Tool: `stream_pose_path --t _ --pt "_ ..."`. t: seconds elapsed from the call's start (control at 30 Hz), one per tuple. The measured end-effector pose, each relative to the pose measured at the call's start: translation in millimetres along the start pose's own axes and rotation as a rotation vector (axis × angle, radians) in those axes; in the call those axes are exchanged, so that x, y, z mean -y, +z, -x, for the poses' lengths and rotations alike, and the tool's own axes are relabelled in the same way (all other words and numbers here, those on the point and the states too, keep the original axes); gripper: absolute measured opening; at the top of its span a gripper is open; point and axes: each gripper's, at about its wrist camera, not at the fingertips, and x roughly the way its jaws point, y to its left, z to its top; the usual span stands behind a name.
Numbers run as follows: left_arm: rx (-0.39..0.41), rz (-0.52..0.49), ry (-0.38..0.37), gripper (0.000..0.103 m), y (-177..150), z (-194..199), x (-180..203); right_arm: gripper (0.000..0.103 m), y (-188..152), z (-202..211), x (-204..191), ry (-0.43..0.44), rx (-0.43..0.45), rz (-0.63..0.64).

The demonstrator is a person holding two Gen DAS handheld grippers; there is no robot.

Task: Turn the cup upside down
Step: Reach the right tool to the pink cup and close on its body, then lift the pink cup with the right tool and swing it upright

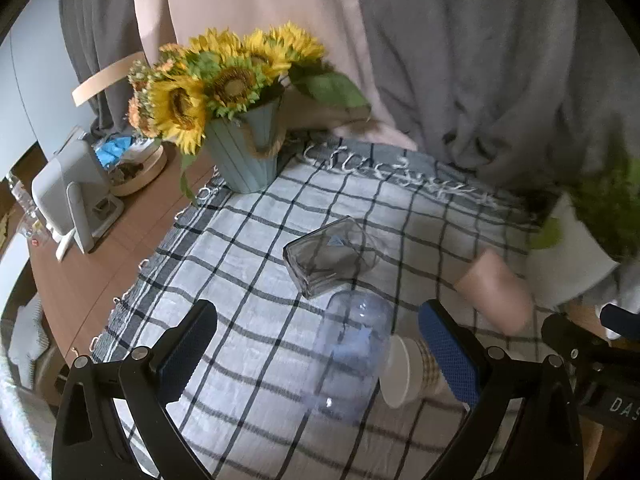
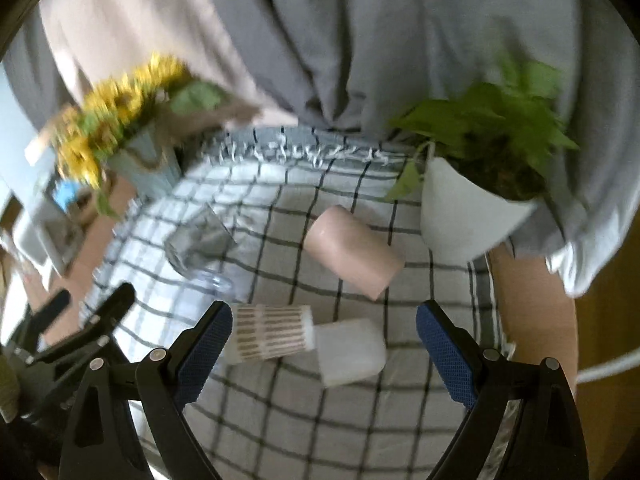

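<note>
Several cups lie on their sides on a checked cloth (image 1: 248, 248). A clear bluish plastic cup (image 1: 352, 352) lies between the fingers of my open left gripper (image 1: 320, 352). A square smoky glass (image 1: 328, 256) lies just beyond it. A paper cup with a plaid sleeve (image 1: 408, 372) lies by the left gripper's right finger; it also shows in the right wrist view (image 2: 272, 332). A frosted white cup (image 2: 350, 350) lies between the fingers of my open right gripper (image 2: 324, 344). A pink cup (image 2: 356, 252) lies farther off.
A sunflower bouquet in a blue-green pot (image 1: 244, 156) stands at the cloth's far left corner. A green plant in a white pot (image 2: 468, 208) stands at the far right. A grey device (image 1: 72, 196) and a round tray (image 1: 140, 168) sit on the wooden table to the left. Curtains hang behind.
</note>
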Motion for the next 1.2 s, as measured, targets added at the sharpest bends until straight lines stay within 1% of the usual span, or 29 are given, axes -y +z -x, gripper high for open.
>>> stream_pose_path --t 0.07,0.17,0.23,0.33,0.43,0.57,0.63,0.7,0.8,0.9,1.07,1.2 --pt "-0.031 0.005 0.031 0.103 6 -16 4 0.093 15 -22 7 -0.002 -0.084 0.043" --pt "-0.056 0.013 0.075 0.103 12 -35 8 0.093 31 -51 13 -0.016 -0.170 0.108" --pt "-0.066 0.010 0.106 0.103 15 -45 13 0.093 41 -70 14 -0.021 -0.208 0.146" --pt "-0.098 -0.001 0.129 0.103 18 -62 21 0.093 50 -104 10 -0.021 -0.295 0.211" --pt "-0.123 -0.004 0.146 0.103 18 -73 27 0.093 52 -129 10 -0.041 -0.350 0.258" --pt "-0.143 -0.012 0.164 0.103 20 -85 36 0.093 57 -160 16 -0.052 -0.416 0.276" --pt "-0.148 -0.020 0.177 0.103 22 -90 40 0.093 58 -170 18 -0.062 -0.431 0.289" --pt "-0.152 -0.026 0.178 0.103 22 -94 43 0.093 58 -182 21 -0.048 -0.465 0.292" --pt "-0.161 -0.037 0.184 0.103 23 -99 46 0.092 58 -194 23 -0.047 -0.484 0.289" --pt "-0.164 -0.044 0.185 0.103 24 -101 47 0.088 59 -197 24 -0.058 -0.471 0.290" --pt "-0.156 -0.044 0.172 0.103 24 -98 45 0.080 60 -187 27 -0.041 -0.446 0.276" --pt "-0.124 -0.048 0.160 0.103 25 -84 38 0.076 62 -168 28 -0.040 -0.409 0.251"
